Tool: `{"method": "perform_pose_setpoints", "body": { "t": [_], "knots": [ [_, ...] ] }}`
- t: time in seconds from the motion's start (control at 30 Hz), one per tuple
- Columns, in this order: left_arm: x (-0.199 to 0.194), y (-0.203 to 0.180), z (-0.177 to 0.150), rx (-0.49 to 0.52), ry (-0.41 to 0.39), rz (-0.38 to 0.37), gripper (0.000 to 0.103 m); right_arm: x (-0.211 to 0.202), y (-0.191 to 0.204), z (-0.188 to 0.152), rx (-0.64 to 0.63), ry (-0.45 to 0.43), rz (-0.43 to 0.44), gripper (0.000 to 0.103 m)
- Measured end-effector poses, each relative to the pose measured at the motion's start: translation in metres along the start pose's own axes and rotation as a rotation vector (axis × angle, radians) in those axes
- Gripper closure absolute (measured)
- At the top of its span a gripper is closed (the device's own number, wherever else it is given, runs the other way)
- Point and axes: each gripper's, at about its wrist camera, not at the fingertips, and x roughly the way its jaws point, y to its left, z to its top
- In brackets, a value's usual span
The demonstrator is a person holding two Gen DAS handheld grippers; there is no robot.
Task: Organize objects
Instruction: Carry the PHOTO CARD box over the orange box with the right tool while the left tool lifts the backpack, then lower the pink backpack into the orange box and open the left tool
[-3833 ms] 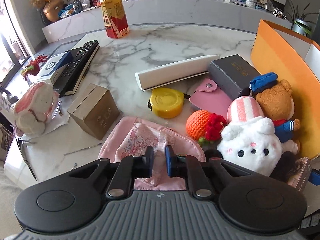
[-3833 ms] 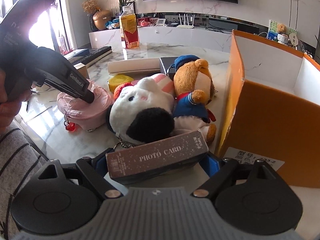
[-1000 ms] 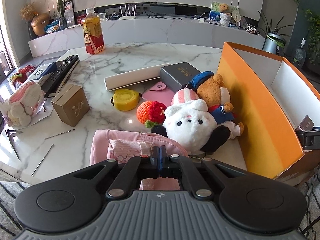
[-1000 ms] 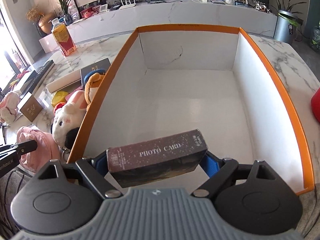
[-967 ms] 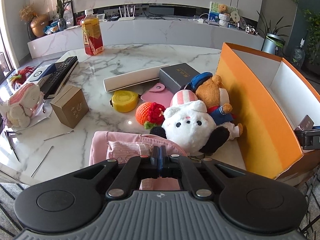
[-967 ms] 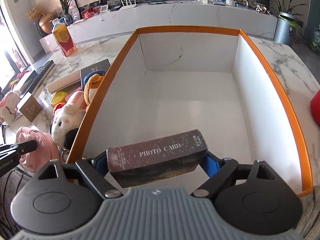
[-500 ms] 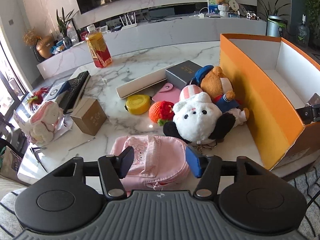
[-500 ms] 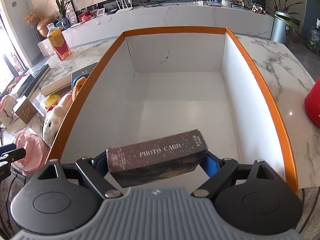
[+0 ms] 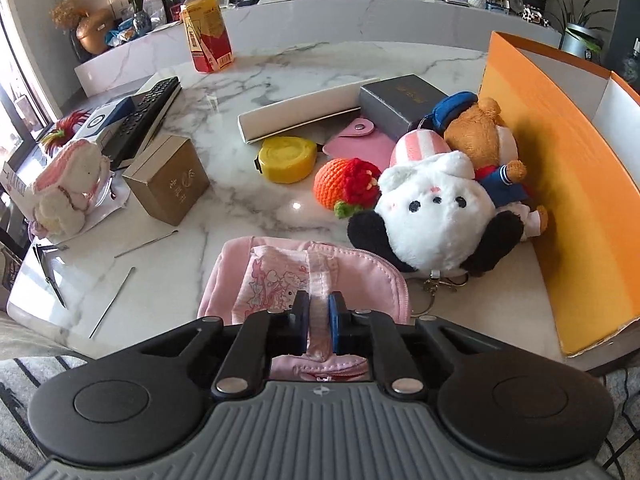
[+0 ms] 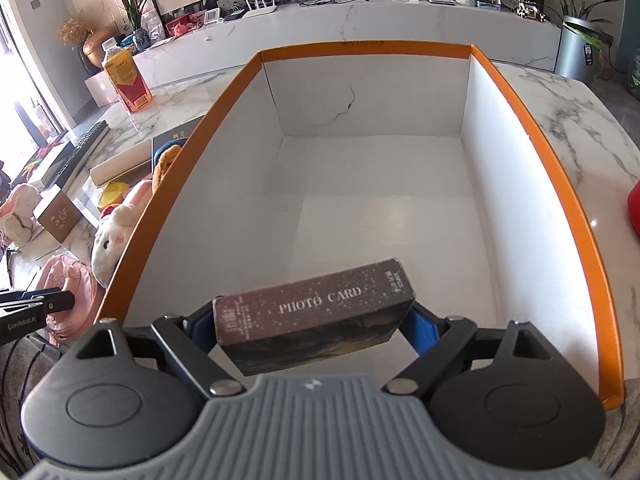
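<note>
My left gripper (image 9: 319,312) is shut on the strap of a pink pouch (image 9: 280,276) that lies at the near edge of the marble table (image 9: 280,64). My right gripper (image 10: 314,320) is shut on a dark box marked PHOTO CARD (image 10: 316,312) and holds it over the near end of the open orange box (image 10: 536,128), whose white inside is bare. The orange box's side wall (image 9: 560,168) stands to the right in the left wrist view. The pink pouch (image 10: 68,280) and the left gripper's tip (image 10: 60,302) show at the left of the right wrist view.
Beside the orange box lie a white plush (image 9: 432,216), a brown bear (image 9: 480,140), a crocheted strawberry (image 9: 348,186), a yellow tape measure (image 9: 286,158), a pink key case (image 9: 360,142), a grey box (image 9: 404,104) and a white tube (image 9: 304,110). A gold box (image 9: 166,184), remote (image 9: 144,114) and drink bottle (image 9: 206,34) sit left.
My left gripper, open half a second ago above the pouch, has come down and shut on its strap. My right gripper with the photo card box has sunk slightly into the orange box.
</note>
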Motion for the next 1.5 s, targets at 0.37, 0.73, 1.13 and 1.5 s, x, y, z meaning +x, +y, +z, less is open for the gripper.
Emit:
{"method": "perform_pose_setpoints", "body": {
  "t": [0.37, 0.73, 1.13, 1.5],
  "knots": [
    [-0.032, -0.004, 0.002, -0.009, -0.124, -0.004, 0.092, -0.012, 0.001, 0.002, -0.016, -0.039, 0.004, 0.013],
    [-0.11, -0.048, 0.047, -0.016, -0.282, -0.126, 0.092, -0.032, -0.007, 0.008, -0.034, -0.048, 0.025, 0.013],
    [-0.112, -0.127, 0.077, 0.064, -0.271, -0.337, 0.092, -0.048, -0.037, 0.016, -0.07, -0.062, 0.052, 0.013],
    [-0.084, -0.158, 0.081, 0.528, -0.206, -0.455, 0.092, -0.045, -0.043, 0.013, -0.268, 0.031, 0.094, 0.013]
  ]
}}
